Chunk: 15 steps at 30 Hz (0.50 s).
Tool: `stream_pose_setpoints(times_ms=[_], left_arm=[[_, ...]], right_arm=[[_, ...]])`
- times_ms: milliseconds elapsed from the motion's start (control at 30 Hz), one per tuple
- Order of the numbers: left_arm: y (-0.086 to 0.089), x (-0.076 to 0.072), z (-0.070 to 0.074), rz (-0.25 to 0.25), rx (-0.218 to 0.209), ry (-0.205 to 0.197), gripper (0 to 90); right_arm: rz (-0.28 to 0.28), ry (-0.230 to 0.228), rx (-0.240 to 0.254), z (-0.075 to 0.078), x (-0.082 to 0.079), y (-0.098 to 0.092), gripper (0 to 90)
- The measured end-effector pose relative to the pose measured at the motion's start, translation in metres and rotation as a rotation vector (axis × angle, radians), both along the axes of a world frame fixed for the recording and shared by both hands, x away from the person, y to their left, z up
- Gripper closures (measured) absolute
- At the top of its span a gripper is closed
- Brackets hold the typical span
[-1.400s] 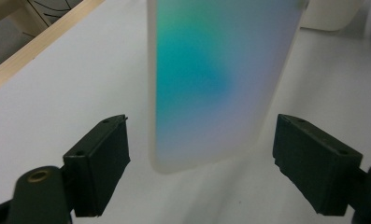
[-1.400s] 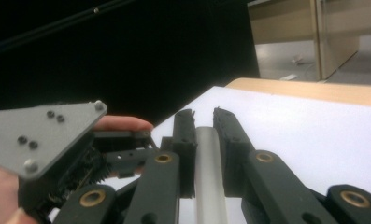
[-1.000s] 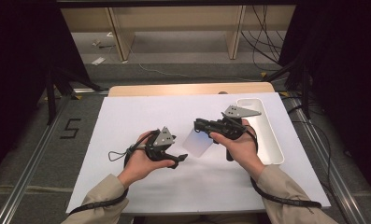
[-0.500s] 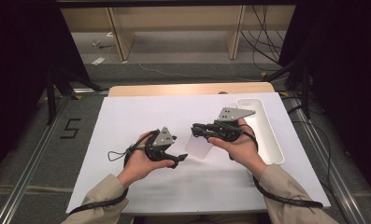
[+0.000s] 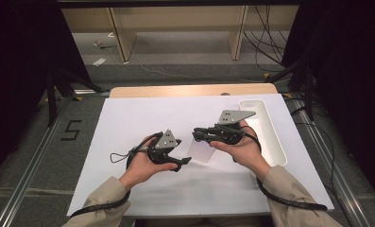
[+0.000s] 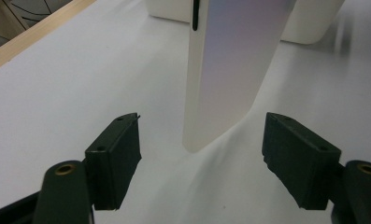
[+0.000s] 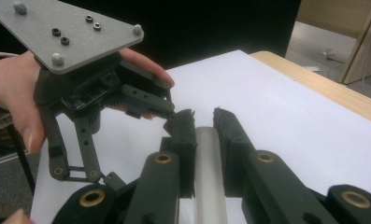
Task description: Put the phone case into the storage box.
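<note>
Translucent white plastic sheet [image 5: 198,150] at frame centre, pinched edgewise by right gripper [image 5: 198,135]. Flanked by left gripper [image 6: 202,161], jaws spread yet just closing in, not touching; probably about to take the sheet over. White tray [image 5: 265,137] right.

White card [image 5: 200,150], black tongs [image 5: 198,135], white tray [image 5: 275,146], grey plates.

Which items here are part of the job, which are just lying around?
In the job:
- translucent white strip, clamped in the right gripper
- left gripper, jaws just been closing around the strip's free end, not touching

Lying about:
- white tray
- white table sheet
</note>
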<state>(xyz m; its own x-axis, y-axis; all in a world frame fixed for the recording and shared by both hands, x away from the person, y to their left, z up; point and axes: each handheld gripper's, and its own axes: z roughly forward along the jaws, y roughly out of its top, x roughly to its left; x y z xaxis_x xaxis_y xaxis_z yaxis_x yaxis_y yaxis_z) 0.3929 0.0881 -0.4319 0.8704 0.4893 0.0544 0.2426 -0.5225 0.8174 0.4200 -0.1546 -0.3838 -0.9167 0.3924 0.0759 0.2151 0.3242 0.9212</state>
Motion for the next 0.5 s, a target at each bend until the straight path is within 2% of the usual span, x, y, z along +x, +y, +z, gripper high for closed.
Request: stream_pose_setpoints(times_ms=[233, 500], left_arm=[[-0.0017, -0.0006, 0.0000, -0.014, -0.002, 0.001, 30.3], [-0.0030, -0.0003, 0.0001, -0.041, -0.014, -0.016, 35.1]], right_arm=[[0.019, -0.001, -0.012, 0.0011, -0.0006, 0.0008, 80.1], [0.046, 0.001, -0.027, 0.0025, -0.0022, 0.0030, 80.1]])
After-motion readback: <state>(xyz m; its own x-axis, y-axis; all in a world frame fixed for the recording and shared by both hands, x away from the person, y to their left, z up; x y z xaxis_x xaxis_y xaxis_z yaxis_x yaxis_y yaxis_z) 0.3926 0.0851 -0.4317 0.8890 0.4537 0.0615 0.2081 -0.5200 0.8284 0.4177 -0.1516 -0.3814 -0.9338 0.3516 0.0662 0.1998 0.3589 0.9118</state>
